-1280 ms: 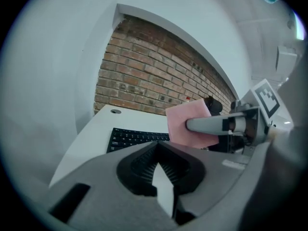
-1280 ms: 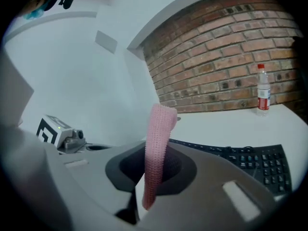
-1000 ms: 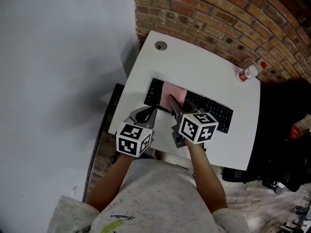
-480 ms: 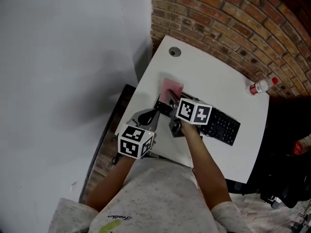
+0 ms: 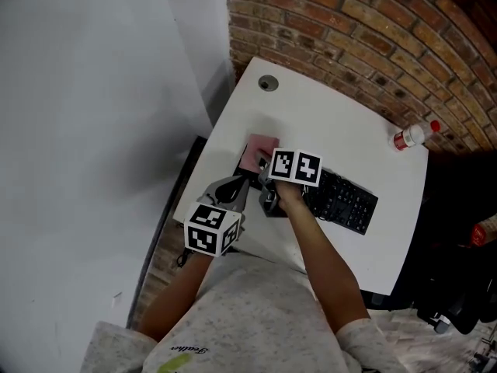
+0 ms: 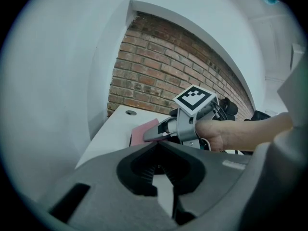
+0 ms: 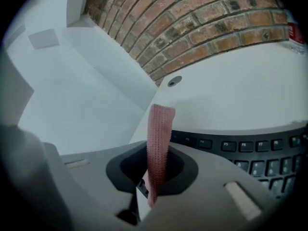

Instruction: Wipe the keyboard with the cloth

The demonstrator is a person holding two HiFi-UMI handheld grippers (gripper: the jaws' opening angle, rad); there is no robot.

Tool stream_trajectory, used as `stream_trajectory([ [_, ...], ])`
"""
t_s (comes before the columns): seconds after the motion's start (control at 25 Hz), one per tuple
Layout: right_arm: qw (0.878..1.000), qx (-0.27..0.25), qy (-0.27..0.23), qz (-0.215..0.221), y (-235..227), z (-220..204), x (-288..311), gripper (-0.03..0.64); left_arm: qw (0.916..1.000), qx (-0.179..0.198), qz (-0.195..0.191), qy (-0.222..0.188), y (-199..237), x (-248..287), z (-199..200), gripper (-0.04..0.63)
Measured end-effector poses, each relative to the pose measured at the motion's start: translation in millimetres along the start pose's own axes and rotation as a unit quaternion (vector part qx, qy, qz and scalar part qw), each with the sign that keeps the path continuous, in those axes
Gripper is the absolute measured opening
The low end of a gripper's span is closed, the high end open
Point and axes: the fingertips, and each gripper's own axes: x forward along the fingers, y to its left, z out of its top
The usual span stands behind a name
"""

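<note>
A black keyboard lies across the white table. The pink cloth sits at the keyboard's left end, partly on the table. My right gripper is shut on the cloth's near edge; in the right gripper view the cloth stands up out of the shut jaws, with the keyboard's top rows just beyond. My left gripper hovers over the table's near-left edge, shut on nothing and clear of the keyboard. From the left gripper view I see the right gripper on the cloth.
A small plastic bottle with a red cap lies at the table's far right corner. A round cable hole is at the far left corner. A brick wall runs behind the table, a white wall to the left.
The right gripper has dragged the cloth leftward along the keyboard, from its left section to its left end. The left gripper has barely moved.
</note>
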Motion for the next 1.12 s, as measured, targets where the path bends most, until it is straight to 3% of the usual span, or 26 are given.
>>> stream_trajectory([
  [0.44, 0.998, 0.007, 0.038, -0.055, -43, -2, -38, 0.017, 1.0, 0.0, -0.005, 0.001, -17, 25, 4, -0.006],
  [1.12, 0.997, 0.033, -0.008, -0.074, -114, -5, -128, 0.02, 0.9983, 0.028, -0.051, 0.01, -78, 61, 0, -0.006],
])
